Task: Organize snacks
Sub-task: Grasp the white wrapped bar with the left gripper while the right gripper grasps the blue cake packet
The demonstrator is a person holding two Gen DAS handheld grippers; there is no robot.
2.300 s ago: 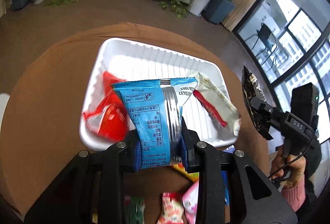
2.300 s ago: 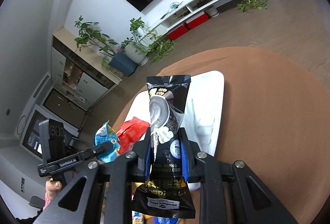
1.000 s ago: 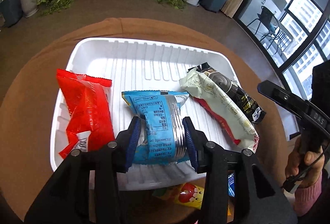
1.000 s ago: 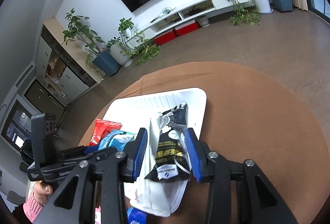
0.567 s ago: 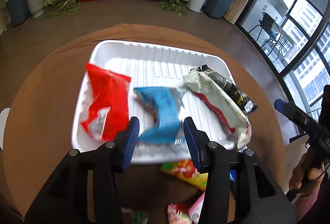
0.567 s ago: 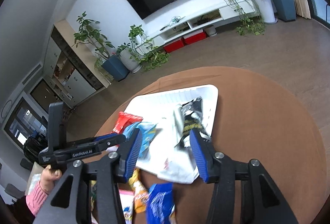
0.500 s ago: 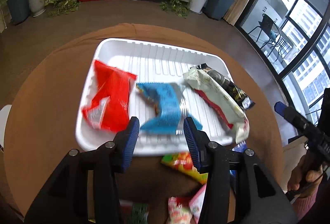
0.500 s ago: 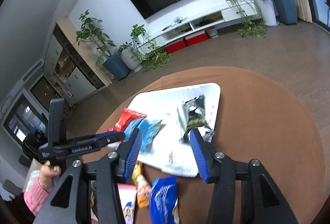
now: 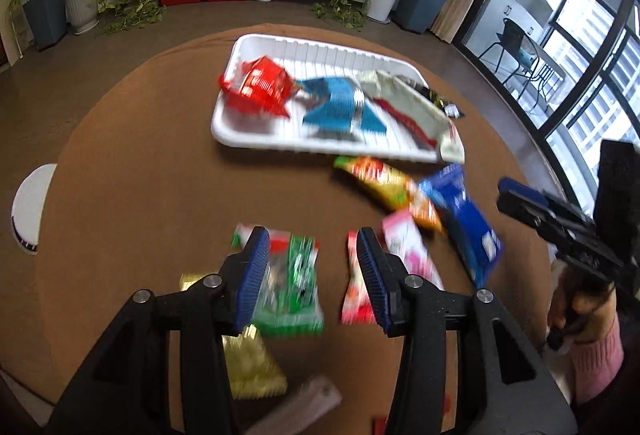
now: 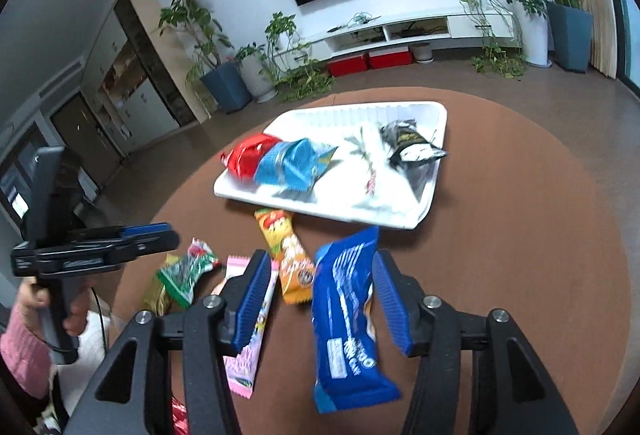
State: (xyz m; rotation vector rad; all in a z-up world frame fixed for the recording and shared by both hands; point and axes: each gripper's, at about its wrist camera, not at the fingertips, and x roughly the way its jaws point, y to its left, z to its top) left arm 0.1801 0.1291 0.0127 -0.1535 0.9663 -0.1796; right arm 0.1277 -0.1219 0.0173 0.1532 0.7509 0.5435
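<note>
Hovering my right gripper (image 10: 316, 293) over the dark blue packet (image 10: 347, 315) on the brown table (image 10: 520, 235), near the white tray (image 10: 434, 191); my jaws have just been opening and stand apart, empty; I judge the packet light, crinkly and slippery, best pinched across its middle; my left gripper (image 9: 310, 275) hangs half-spread, empty, above the green packet (image 9: 290, 283).

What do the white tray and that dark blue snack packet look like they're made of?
The white tray looks like thin moulded plastic or foam: matte white, with ribbed grooves along its floor and rounded corners; which of the two is unclear. The dark blue snack packet appears to be glossy plastic film, judging by its sheen, printed lettering and crimped, sealed ends.
</note>
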